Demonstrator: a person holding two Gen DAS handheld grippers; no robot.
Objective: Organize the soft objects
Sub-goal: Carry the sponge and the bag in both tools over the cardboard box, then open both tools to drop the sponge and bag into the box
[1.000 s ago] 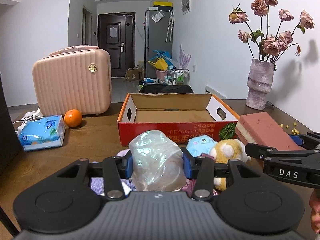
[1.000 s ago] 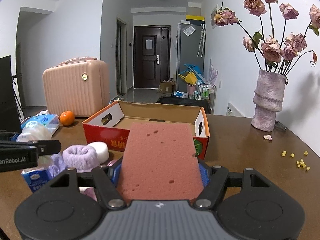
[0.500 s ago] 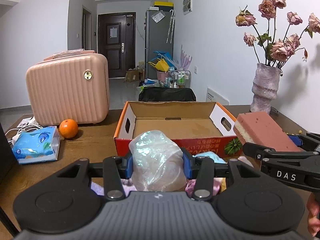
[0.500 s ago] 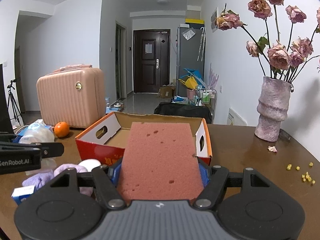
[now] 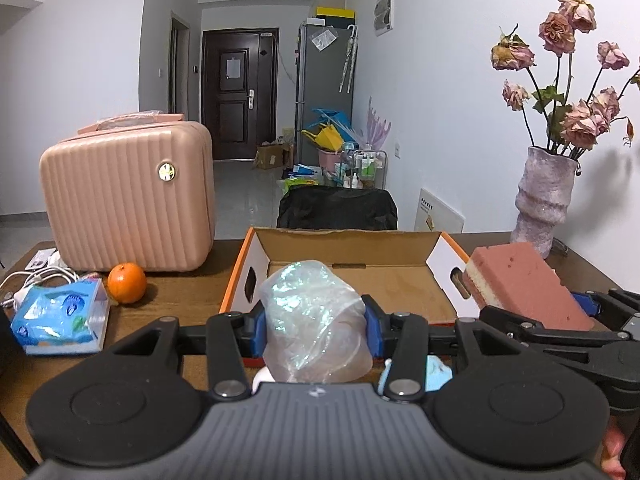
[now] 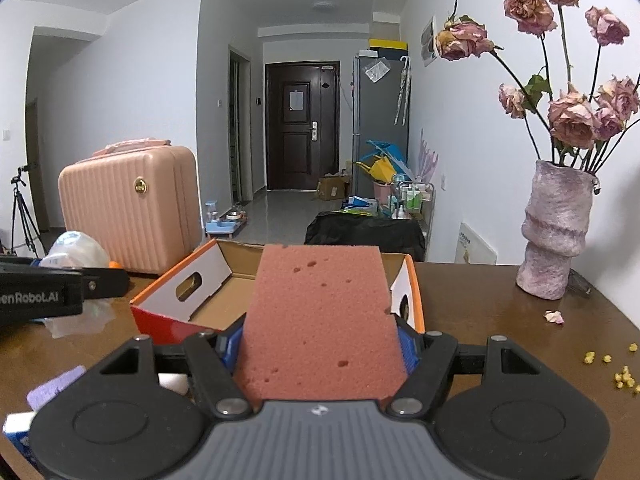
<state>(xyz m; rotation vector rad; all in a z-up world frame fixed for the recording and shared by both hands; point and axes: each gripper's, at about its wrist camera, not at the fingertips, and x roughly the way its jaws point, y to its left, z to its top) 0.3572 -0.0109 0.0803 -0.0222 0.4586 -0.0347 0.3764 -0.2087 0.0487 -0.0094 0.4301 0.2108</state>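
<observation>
We log the left gripper (image 5: 314, 322) clenched on a crumpled clear plastic bag (image 5: 314, 320), blue finger pads (image 5: 370, 326) pressed into both its sides. The bag sits raised, in line with the near wall of the open cardboard box (image 5: 348, 240); whether it is over the box or short of it we cannot tell. The box interior shows bare brown card.

The right gripper (image 6: 320, 350) is clamped around a pink sponge block (image 6: 320, 320), which juts forward and upward from between its fingers. From the left wrist view the same sponge (image 5: 520, 284) shows a pale yellow underlayer and sits at the right side wall of the box, near the handle cut-out.

On the brown counter (image 6: 480, 320): a pink ribbed suitcase (image 5: 128, 200) standing left of the box, an orange (image 5: 127, 283) just in front of it, and a blue tissue pack (image 5: 60, 316) beside the orange. A mottled purple vase (image 6: 554, 232) with dried roses (image 6: 568, 120) stands at the far right, well apart from the box. Small yellow crumbs (image 6: 620, 376) and one fallen petal (image 6: 554, 316) lie near it.

Below the right gripper's left side, a purple soft item (image 6: 52, 390) and something white (image 6: 174, 382) peek out, mostly hidden.
</observation>
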